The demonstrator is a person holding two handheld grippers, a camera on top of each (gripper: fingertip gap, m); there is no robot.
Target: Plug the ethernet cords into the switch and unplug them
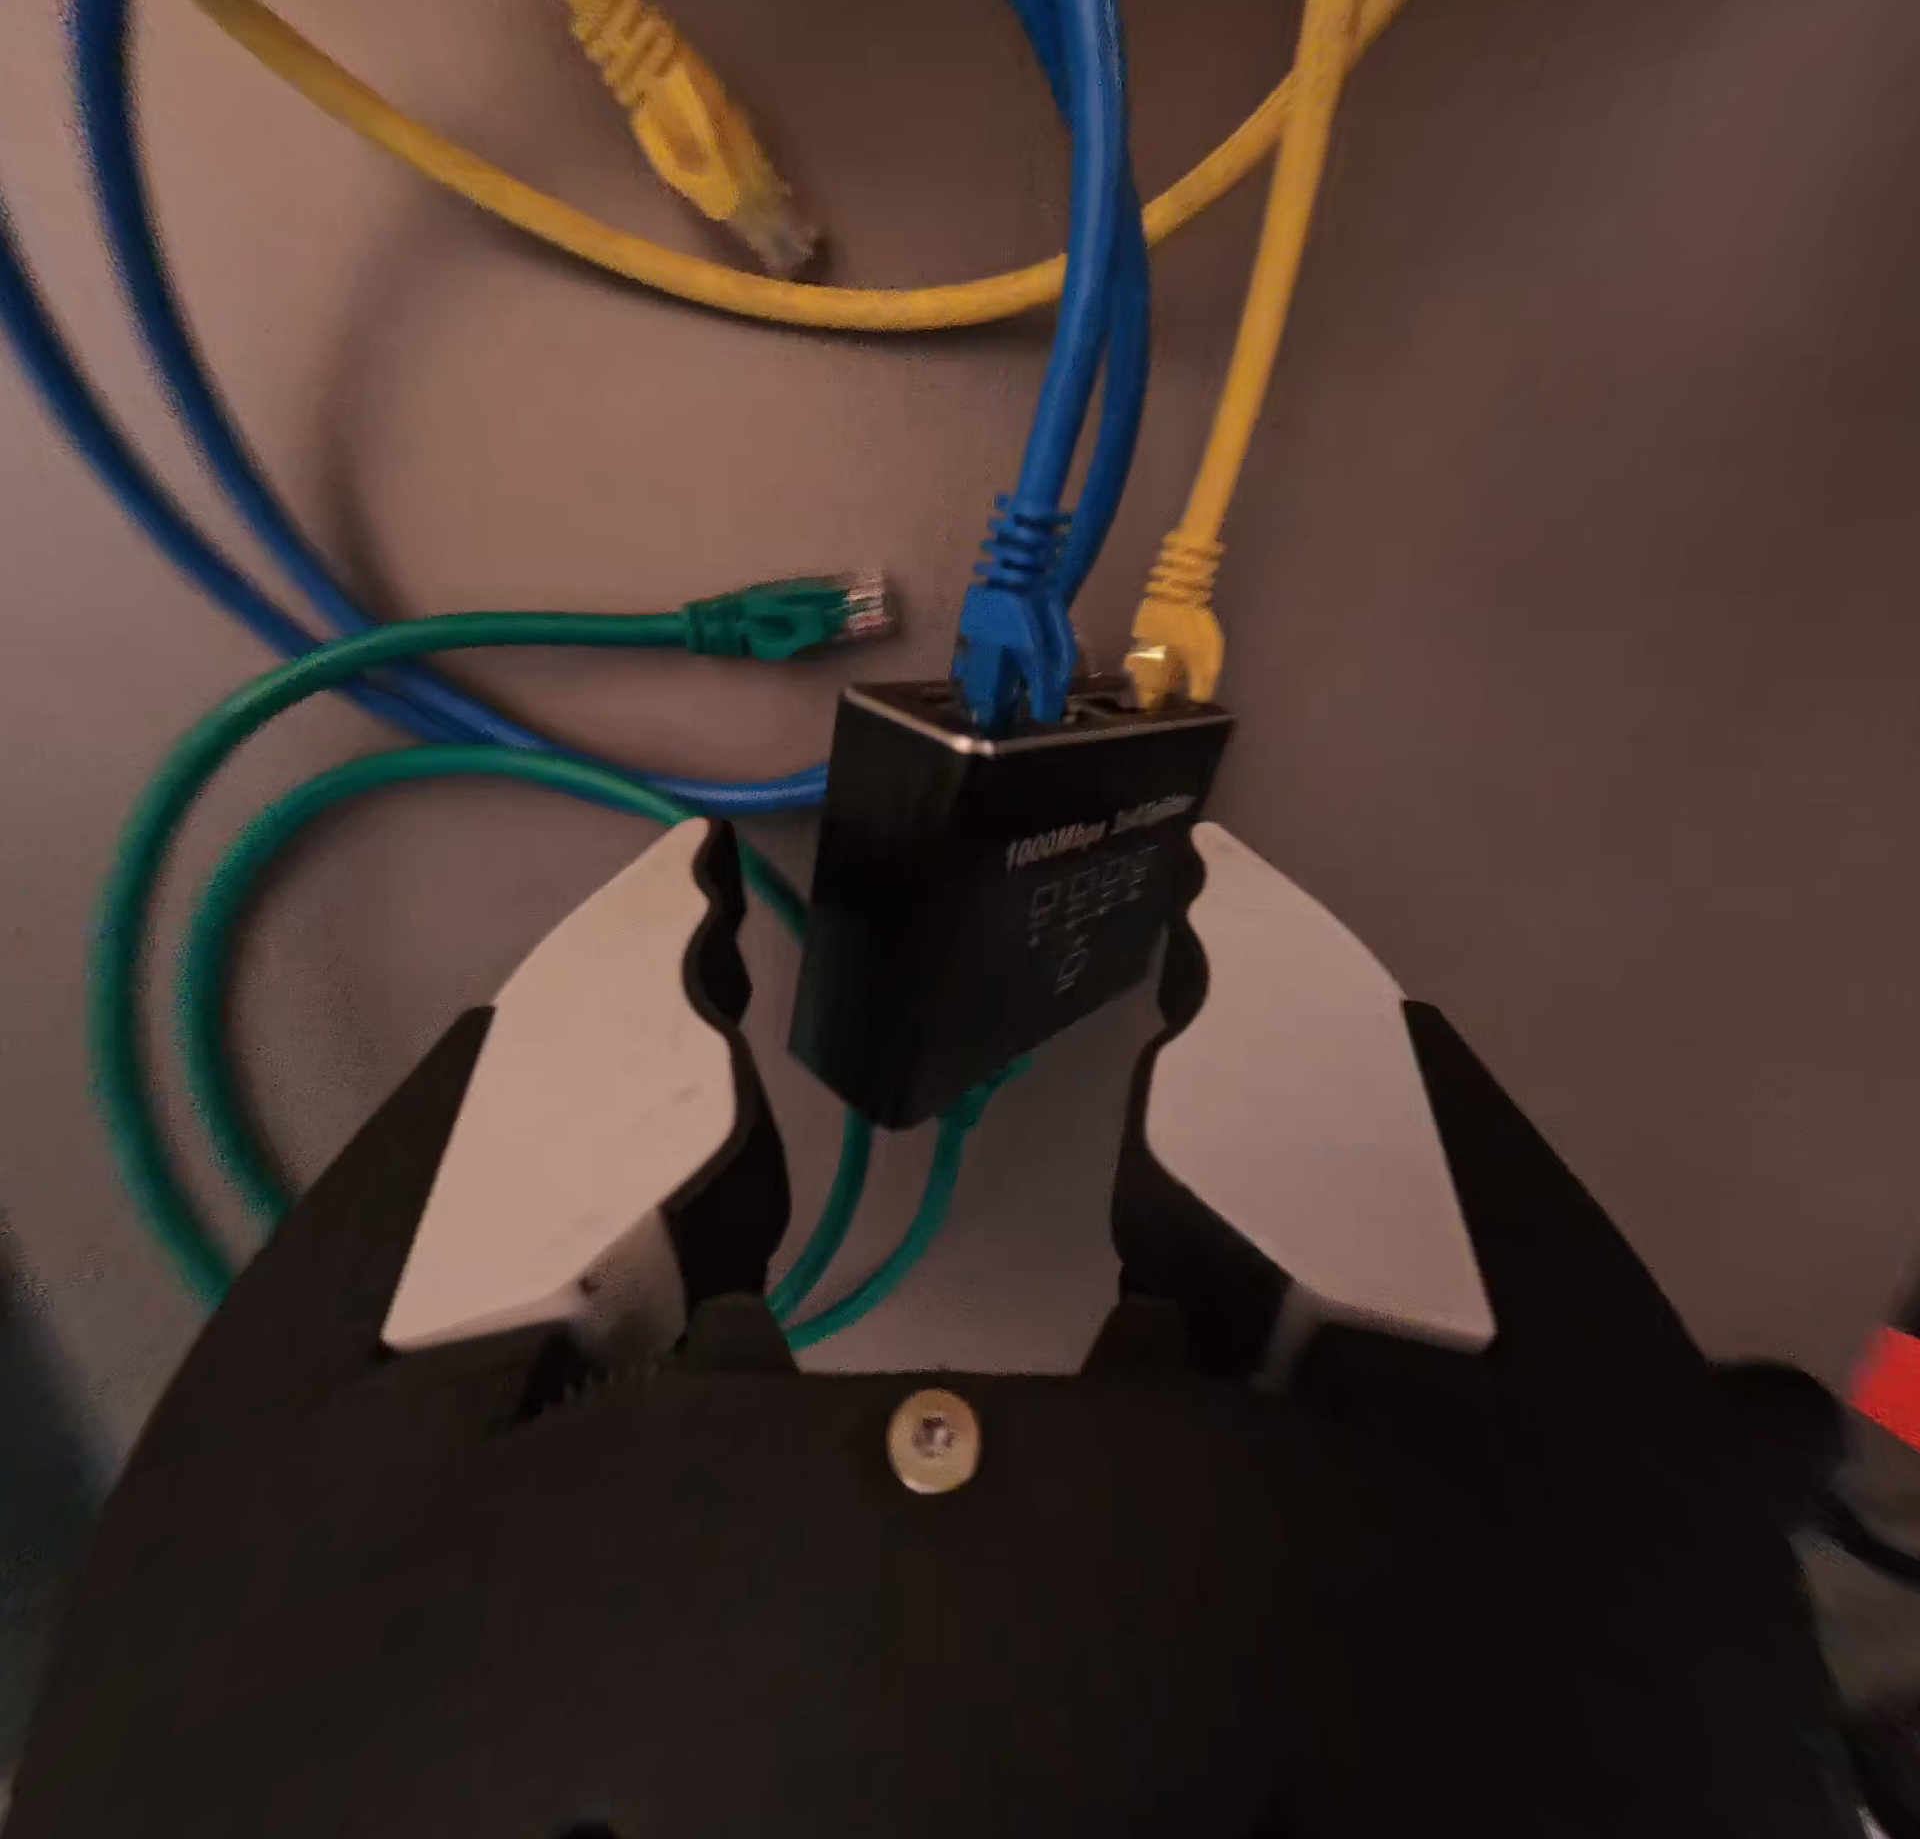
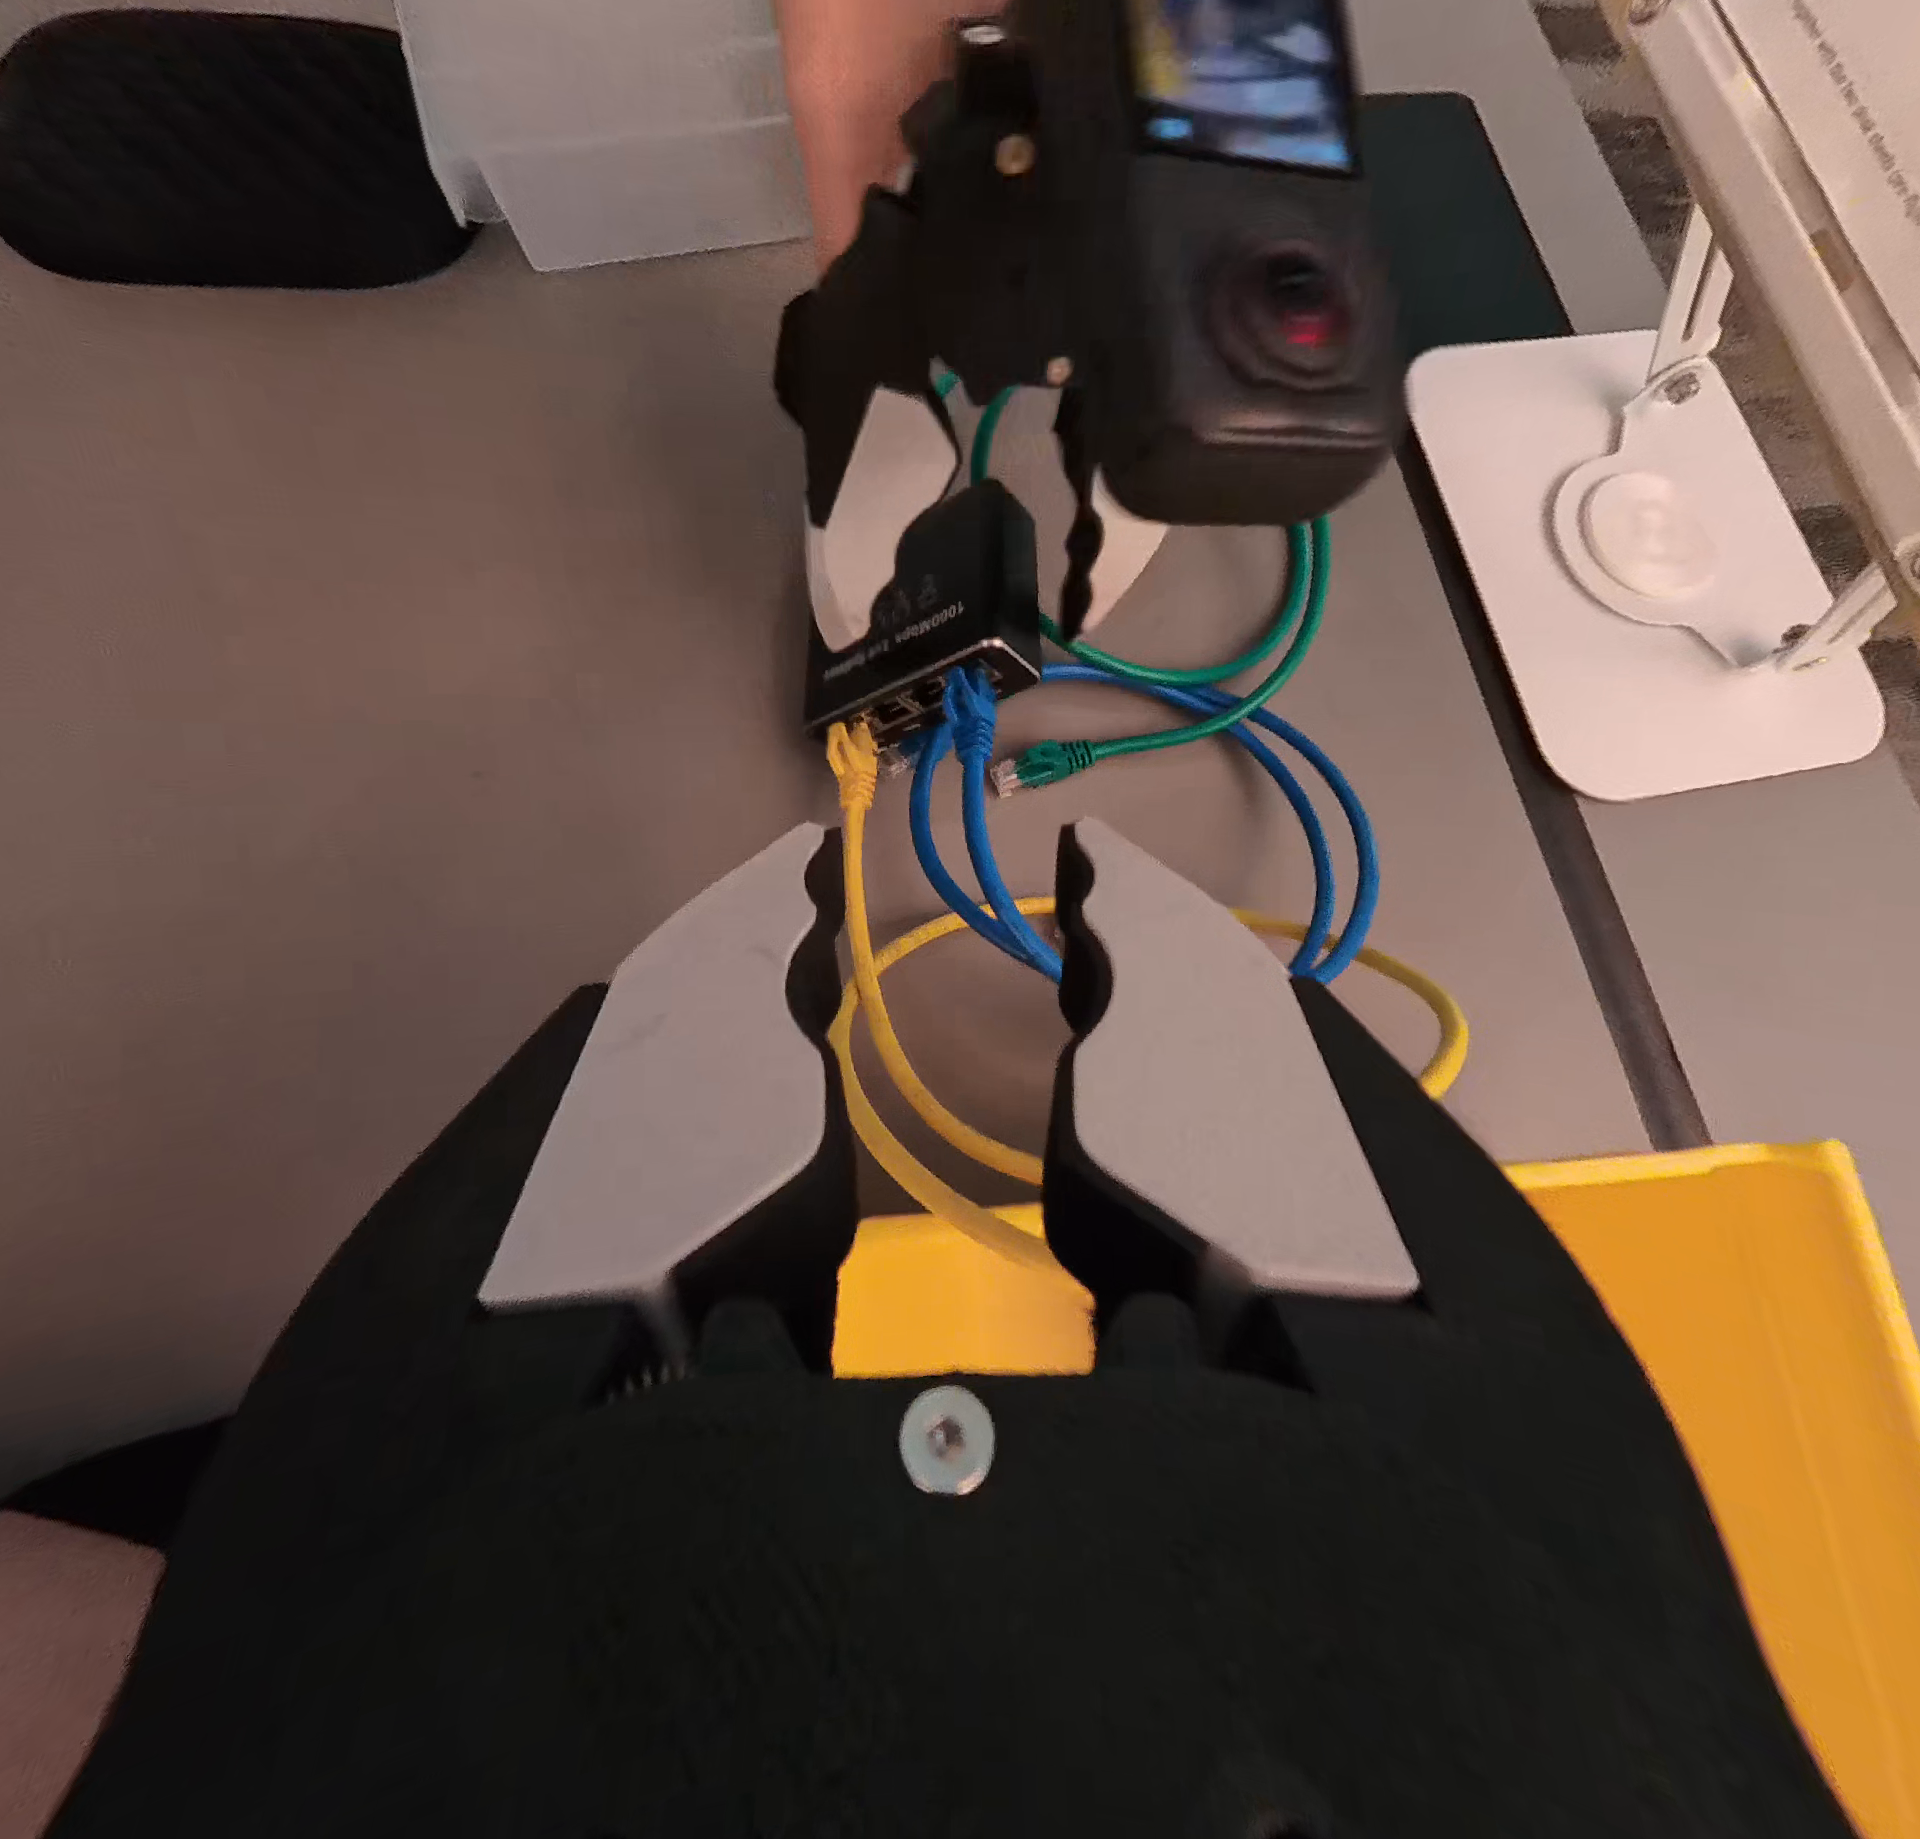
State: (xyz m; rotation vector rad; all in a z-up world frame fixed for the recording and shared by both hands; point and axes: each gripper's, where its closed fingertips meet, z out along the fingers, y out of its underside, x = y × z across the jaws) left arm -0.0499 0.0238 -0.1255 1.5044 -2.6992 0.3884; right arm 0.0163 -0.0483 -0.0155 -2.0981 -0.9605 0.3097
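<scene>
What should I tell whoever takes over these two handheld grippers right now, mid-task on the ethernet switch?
Left gripper: open, jaws either side of the small black box-shaped switch, which sits tilted; whether they touch it is unclear.
Right gripper: open, empty, hovering over the looped cords.
Plugged in: one blue cord plug and one yellow cord plug; a second blue cord runs to the ports too, its seating unclear.
Loose on the grey table: the green cord plug beside the switch and a second yellow plug farther off.
Left: plug in the remaining ends, then unplug all.

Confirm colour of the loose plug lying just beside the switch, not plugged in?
Green. The unplugged green ethernet plug lies beside the small black box-shaped switch; clearest in the left wrist view.
</scene>
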